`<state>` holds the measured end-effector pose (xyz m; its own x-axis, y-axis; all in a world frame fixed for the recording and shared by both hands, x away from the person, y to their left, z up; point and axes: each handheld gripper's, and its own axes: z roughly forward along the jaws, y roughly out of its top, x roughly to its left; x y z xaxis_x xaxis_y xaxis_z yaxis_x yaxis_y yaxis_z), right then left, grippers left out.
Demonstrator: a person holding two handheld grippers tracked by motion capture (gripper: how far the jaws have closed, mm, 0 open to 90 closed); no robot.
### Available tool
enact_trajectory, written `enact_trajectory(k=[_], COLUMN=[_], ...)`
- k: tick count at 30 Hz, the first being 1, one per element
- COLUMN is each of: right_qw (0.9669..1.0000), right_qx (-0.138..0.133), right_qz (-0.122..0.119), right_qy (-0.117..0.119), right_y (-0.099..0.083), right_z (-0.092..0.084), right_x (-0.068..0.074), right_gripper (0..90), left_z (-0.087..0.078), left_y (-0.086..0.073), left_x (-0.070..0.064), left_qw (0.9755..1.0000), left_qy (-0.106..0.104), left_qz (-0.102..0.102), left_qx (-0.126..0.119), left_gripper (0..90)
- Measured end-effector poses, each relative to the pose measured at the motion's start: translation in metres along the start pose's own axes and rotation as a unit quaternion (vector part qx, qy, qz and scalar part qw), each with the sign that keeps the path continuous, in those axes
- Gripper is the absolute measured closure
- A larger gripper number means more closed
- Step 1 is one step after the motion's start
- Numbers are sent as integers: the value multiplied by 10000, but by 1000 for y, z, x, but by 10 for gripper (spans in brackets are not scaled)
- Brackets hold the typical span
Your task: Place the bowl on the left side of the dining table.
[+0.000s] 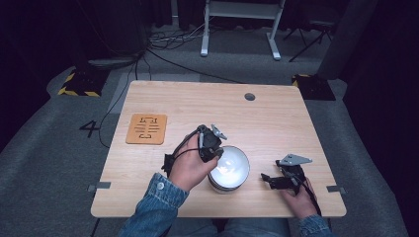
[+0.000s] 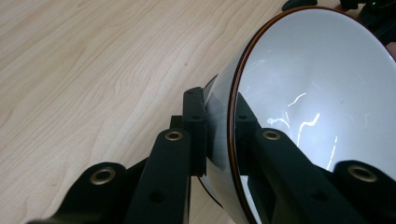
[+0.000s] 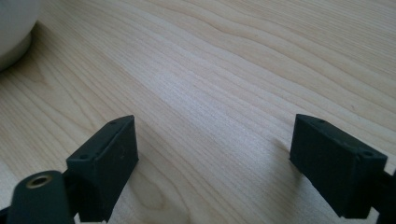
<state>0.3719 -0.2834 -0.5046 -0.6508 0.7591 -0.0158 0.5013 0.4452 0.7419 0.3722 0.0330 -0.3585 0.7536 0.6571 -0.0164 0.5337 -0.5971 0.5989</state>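
Observation:
A white bowl [image 1: 228, 169] with a thin brown rim stands near the front middle of the wooden table [image 1: 276, 123]. My left gripper [image 1: 210, 148] is at the bowl's left rim, shut on it. In the left gripper view one jaw lies outside the bowl [image 2: 308, 93] wall and the other inside, so the left gripper [image 2: 219, 112] pinches the rim. My right gripper [image 1: 268, 181] rests low over the table to the right of the bowl, pointing toward it and open. In the right gripper view the right gripper [image 3: 215, 144] holds nothing, with the bowl's side [image 3: 14, 28] at the top left.
An orange card [image 1: 146, 129] with cut-out slots lies on the left part of the table. A round cable hole [image 1: 249, 97] sits near the far edge. Beyond the table are cables on the floor and a white desk frame [image 1: 242, 29].

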Motion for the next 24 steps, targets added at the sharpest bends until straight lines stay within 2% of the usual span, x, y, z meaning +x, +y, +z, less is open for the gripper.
enact_trajectory(k=[14, 15, 17, 23, 24], right_qw=[10000, 10000, 10000, 10000, 10000], right_qx=[1, 5, 1, 18, 8], right_qz=[5, 1, 3, -9, -41], right_qy=[1, 2, 0, -11, -18], right_y=[0, 0, 0, 0, 0], right_z=[0, 0, 0, 0, 0], right_x=[0, 0, 0, 0, 0], right_gripper=[149, 149, 149, 150, 150], left_z=[-11, -11, -12, -16, -17], left_y=[9, 9, 10, 9, 9], left_x=[-1, -1, 0, 10, 12], left_qw=[10000, 9999, 10000, 9995, 9994], left_qy=[-3, -45, -32, -117, -78], left_qz=[47, -40, -14, -234, -281], left_qx=[-76, -81, -89, -158, -174], left_gripper=[813, 813, 813, 810, 811])
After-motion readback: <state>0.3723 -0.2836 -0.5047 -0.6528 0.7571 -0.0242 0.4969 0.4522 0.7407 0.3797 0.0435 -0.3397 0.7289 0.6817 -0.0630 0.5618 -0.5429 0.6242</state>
